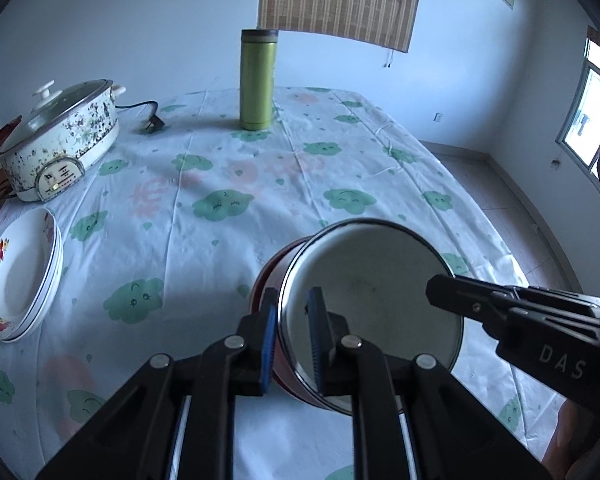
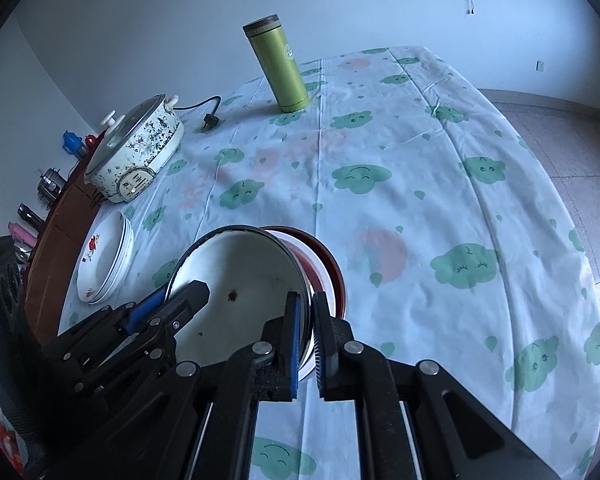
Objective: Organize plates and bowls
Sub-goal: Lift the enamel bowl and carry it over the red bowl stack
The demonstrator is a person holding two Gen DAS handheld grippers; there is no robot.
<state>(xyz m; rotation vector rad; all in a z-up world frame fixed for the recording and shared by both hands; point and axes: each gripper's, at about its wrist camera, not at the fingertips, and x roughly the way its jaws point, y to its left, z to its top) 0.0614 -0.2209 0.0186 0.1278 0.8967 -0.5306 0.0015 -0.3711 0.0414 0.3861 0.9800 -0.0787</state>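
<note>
A white enamel bowl with a dark rim (image 1: 374, 280) (image 2: 240, 280) sits tilted in a red bowl (image 1: 270, 276) (image 2: 328, 256) on the tablecloth. My left gripper (image 1: 294, 340) is shut on the white bowl's left rim. My right gripper (image 2: 312, 340) is shut on its right rim; its fingers (image 1: 460, 292) also show in the left wrist view. A stack of white flowered plates (image 1: 18, 276) (image 2: 106, 256) lies at the table's left edge.
A speckled electric pot with a glass lid (image 1: 60, 136) (image 2: 134, 148) and its plug (image 1: 154, 124) stand at the back left. A green flask (image 1: 257, 80) (image 2: 280, 68) stands at the back middle. A brown cabinet (image 2: 56, 248) with small items lies left of the table.
</note>
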